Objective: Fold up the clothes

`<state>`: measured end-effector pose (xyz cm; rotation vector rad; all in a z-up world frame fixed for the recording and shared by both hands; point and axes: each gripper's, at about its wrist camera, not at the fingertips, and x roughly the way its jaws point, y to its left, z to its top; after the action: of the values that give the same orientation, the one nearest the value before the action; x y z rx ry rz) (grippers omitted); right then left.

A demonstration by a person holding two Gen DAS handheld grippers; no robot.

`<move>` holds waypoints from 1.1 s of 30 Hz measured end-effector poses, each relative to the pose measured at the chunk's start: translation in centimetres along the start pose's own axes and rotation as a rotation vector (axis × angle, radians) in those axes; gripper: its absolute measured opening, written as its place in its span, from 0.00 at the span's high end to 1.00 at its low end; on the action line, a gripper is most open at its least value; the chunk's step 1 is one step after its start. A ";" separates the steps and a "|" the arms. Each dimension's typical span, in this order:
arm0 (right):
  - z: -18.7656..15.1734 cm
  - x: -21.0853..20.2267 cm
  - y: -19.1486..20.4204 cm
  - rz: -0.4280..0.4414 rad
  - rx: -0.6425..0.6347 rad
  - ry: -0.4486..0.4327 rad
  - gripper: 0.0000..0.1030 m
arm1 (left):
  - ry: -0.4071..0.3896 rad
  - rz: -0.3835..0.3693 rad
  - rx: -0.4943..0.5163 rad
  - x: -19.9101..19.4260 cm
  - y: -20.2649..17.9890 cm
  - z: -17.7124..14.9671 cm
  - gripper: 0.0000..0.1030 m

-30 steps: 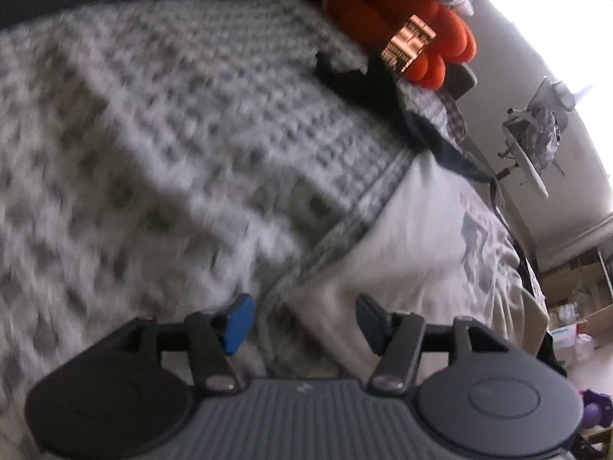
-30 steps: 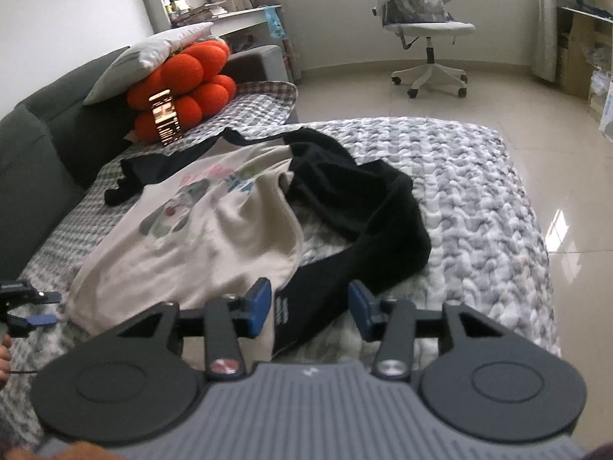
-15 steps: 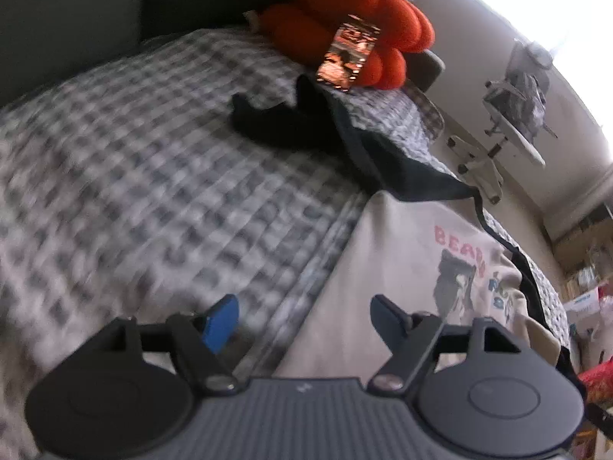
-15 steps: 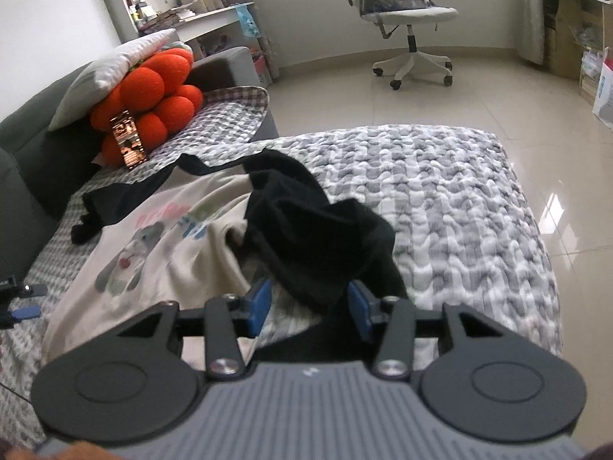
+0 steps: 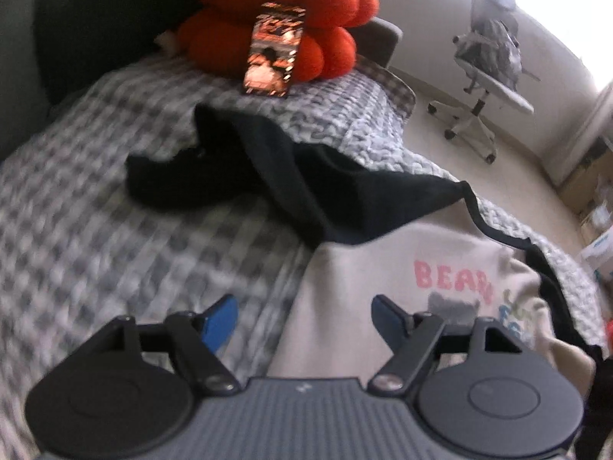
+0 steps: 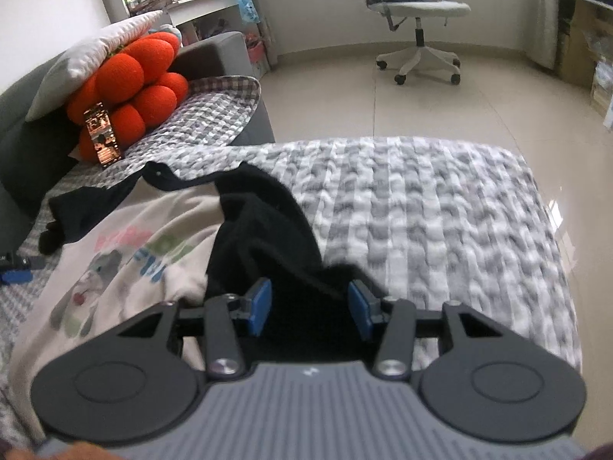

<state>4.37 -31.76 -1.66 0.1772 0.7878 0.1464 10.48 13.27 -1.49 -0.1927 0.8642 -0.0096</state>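
One pink "BEAR" marks the cream shirt (image 5: pixel 383 268).

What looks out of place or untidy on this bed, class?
The cream bear shirt lies rumpled, not flat, with its black sleeve bunched in a heap over its right side. Oddly, a phone is propped upright against the orange plush cushion.

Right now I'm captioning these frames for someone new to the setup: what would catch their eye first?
The bright orange plush cushion against the grey sofa back stands out first, with a white pillow resting on it. Next comes the cream T-shirt with a bear print and pink letters, spread on the grey checked blanket and tangled with a black garment. A white office chair stands on the floor beyond.
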 end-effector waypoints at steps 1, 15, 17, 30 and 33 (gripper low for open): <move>0.4 0.5 0.0 -0.007 -0.010 0.000 0.52 | -0.009 0.010 0.023 0.5 -0.5 0.4 0.24; 3.8 7.8 1.2 0.000 -0.104 0.030 0.59 | -0.061 -0.020 0.240 7.3 -6.1 5.1 0.27; 4.0 8.5 1.1 0.002 -0.103 0.034 0.65 | -0.065 -0.033 0.267 8.1 -6.7 5.8 0.27; 4.3 9.5 2.1 -0.022 -0.151 -0.020 0.98 | -0.025 -0.175 0.281 12.1 -7.7 8.0 0.65; 4.6 8.7 2.4 -0.063 -0.167 -0.084 0.98 | -0.046 -0.182 0.267 11.8 -8.0 7.9 0.93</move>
<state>13.56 -28.19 -3.97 0.0003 0.6930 0.1436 24.65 5.70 -3.99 -0.0201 0.7884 -0.2885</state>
